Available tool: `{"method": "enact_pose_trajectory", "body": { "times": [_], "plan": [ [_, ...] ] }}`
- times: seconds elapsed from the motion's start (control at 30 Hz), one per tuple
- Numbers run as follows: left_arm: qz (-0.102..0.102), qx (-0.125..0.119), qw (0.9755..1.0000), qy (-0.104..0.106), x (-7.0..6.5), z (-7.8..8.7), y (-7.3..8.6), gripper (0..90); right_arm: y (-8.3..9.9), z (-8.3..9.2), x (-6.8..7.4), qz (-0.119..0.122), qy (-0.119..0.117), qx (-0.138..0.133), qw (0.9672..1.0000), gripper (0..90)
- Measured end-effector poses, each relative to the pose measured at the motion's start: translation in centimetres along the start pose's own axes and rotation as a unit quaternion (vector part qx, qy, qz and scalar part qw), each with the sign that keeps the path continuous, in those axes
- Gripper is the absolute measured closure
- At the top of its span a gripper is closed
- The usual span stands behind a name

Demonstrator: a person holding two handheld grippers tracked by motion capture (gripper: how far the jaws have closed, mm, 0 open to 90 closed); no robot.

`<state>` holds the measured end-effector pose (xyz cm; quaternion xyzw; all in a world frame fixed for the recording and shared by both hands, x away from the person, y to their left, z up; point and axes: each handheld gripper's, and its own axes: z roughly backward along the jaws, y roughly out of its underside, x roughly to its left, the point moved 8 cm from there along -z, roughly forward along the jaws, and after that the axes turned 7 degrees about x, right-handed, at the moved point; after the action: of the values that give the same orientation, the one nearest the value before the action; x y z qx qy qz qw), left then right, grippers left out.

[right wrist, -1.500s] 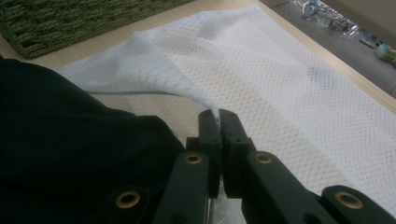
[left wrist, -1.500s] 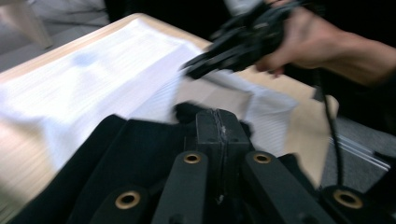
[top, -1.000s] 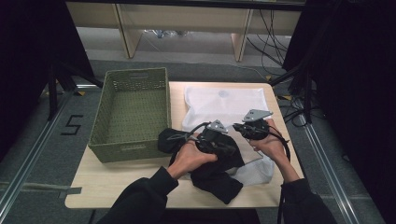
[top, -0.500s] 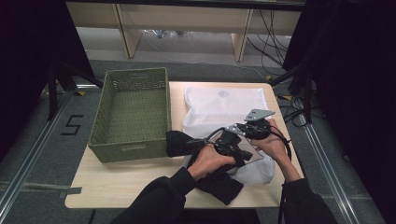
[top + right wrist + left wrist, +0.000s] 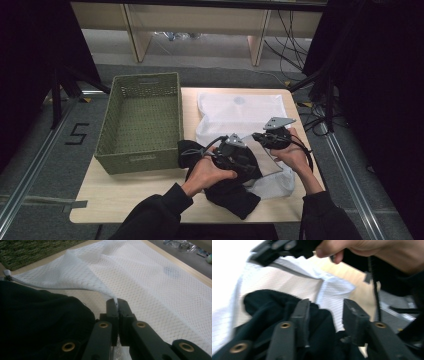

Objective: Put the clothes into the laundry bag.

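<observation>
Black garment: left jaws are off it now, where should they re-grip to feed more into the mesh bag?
Probably the loose bunch of the black garment still lying outside on the table, approached from the person's side. That part is free and bulky, while the end at the mouth already sits inside the white mesh bag. The right gripper pinches the bag's edge up, so pushing toward it keeps the mouth open.

black garment (image 5: 230, 192) crumpled at open mouth of white mesh bag (image 5: 240, 112), partly inside, on table.
</observation>
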<state>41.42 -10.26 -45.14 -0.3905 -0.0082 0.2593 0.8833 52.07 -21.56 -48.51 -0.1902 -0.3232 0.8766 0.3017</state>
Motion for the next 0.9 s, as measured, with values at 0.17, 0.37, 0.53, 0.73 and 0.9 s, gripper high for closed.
{"method": "enact_pose_trajectory", "body": {
  "times": [0.17, 0.37, 0.53, 0.73, 0.9],
  "plan": [
    [-0.01, 0.017, 0.9983, -0.054, 1.4, 1.1, 0.7, 40.8, 0.1, 0.1, -0.1, -0.005, 0.002, 0.001, 1.0, 89.9],
    [-0.002, 0.076, 0.9951, -0.064, 3.1, -0.4, 3.3, 28.6, 0.1, 0.0, 0.1, -0.005, 0.0, 0.004, 1.0, 89.9],
    [-0.02, 0.085, 0.9941, -0.063, 3.6, -1.6, 3.5, 74.5, 0.0, -0.1, 0.1, 0.007, 0.003, 0.002, 1.0, 89.9],
    [-0.031, 0.046, 0.9973, -0.049, 1.6, -1.3, 1.0, 81.2, -0.1, 0.0, 0.0, -0.002, 0.0, 0.002, 1.0, 90.0],
    [-0.049, 0.041, 0.9975, -0.031, 0.8, -3.0, -0.4, 81.1, -0.2, 0.0, 0.2, 0.0, -0.002, 0.001, 1.0, 90.0]
  ]
}}
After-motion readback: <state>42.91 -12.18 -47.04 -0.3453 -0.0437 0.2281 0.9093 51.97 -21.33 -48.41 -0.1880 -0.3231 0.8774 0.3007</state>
